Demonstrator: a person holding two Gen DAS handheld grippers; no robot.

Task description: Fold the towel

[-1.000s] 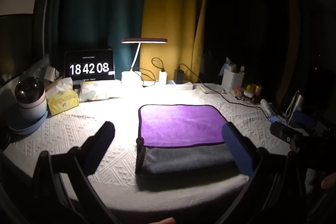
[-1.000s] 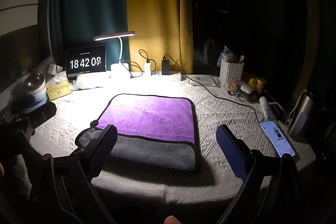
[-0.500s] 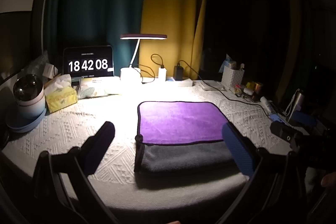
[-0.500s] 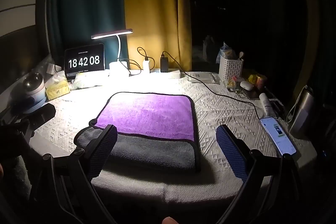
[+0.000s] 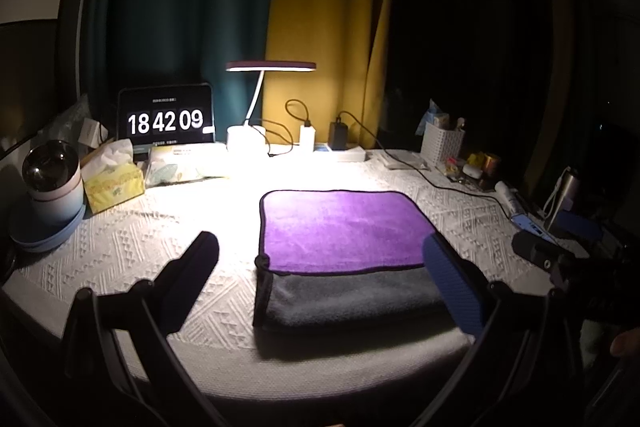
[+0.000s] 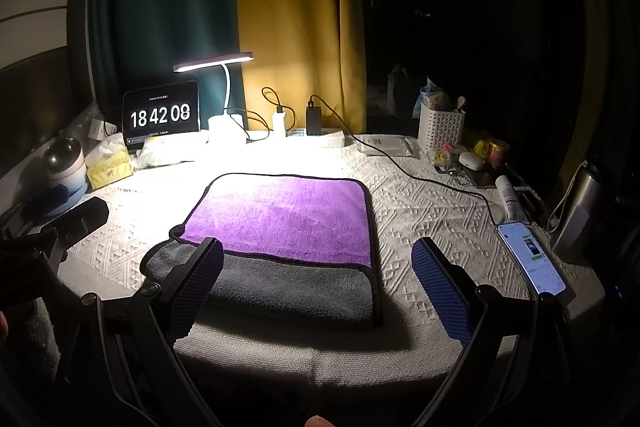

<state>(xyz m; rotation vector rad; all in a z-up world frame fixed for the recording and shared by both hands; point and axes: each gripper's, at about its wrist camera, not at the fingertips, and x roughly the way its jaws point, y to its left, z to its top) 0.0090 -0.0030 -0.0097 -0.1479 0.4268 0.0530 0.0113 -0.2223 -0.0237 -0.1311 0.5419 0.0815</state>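
The counter (image 6: 420, 203), covered by a white textured cloth, fills the lower half of both views, with dark green and yellow curtains (image 6: 296, 27) behind it. The towel (image 6: 280, 219) lies near the counter's front edge, a little right of centre in the left wrist view. It is already folded at least once: the purple face sits on top, edges fairly square, and a grey layer sticks out from under it along the near side. Judging by that offset, one fold is done, and a further fold or a tidying of the near edge may remain; how many layers lie beneath cannot be told.

The left gripper (image 5: 320, 279) hovers above the front of the counter with its fingers wide apart, holding nothing. The right gripper (image 6: 316, 275) hangs likewise, spread wide and empty, its left finger in line with the towel's near left corner. Neither touches the towel.

At the back stand a lit desk lamp (image 6: 224, 99) and a clock display (image 6: 162, 117). To the right a phone (image 6: 532, 257) lies face up, well apart from the towel; a tissue box (image 5: 114, 183) sits at the left.
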